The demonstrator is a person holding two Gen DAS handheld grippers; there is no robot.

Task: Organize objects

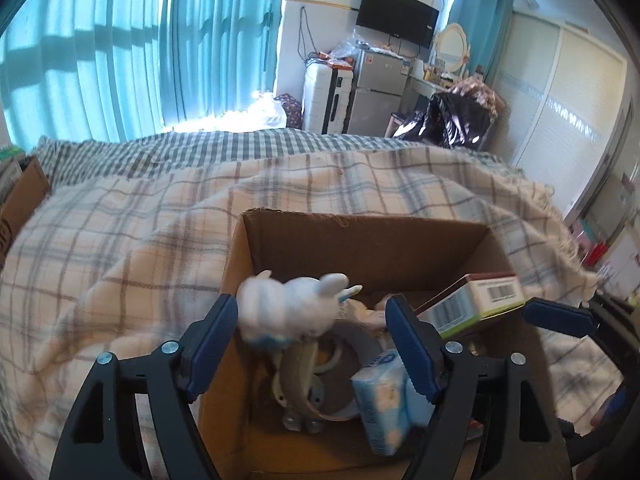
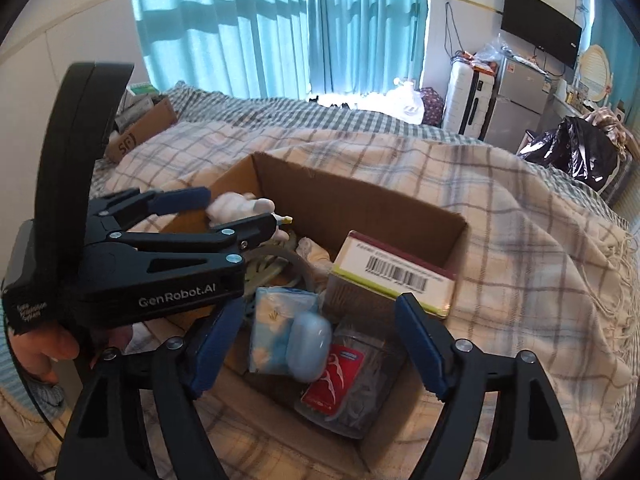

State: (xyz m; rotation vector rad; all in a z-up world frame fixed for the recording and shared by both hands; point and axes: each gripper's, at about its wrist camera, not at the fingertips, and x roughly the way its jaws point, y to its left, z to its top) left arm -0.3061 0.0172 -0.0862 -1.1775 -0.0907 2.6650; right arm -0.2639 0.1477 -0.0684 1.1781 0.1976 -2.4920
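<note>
Grippers, left (image 1: pixel 312 344) and right (image 2: pixel 320 344), hang spread over the cardboard box (image 2: pixel 360 208); a blurred white plush toy (image 1: pixel 288 308) sits between the left fingers, untouched.

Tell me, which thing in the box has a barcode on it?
The white carton with the maroon edge; the blue tissue pack beside it shows none.

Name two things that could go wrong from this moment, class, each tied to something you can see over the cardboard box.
1. The white plush toy sits between the open left gripper fingers, blurred above the cardboard box, near its left wall; it might tumble onto the blanket.
2. The barcode carton leans tilted on the box's far right corner beyond the open right gripper; a nudge could tip it out.
</note>
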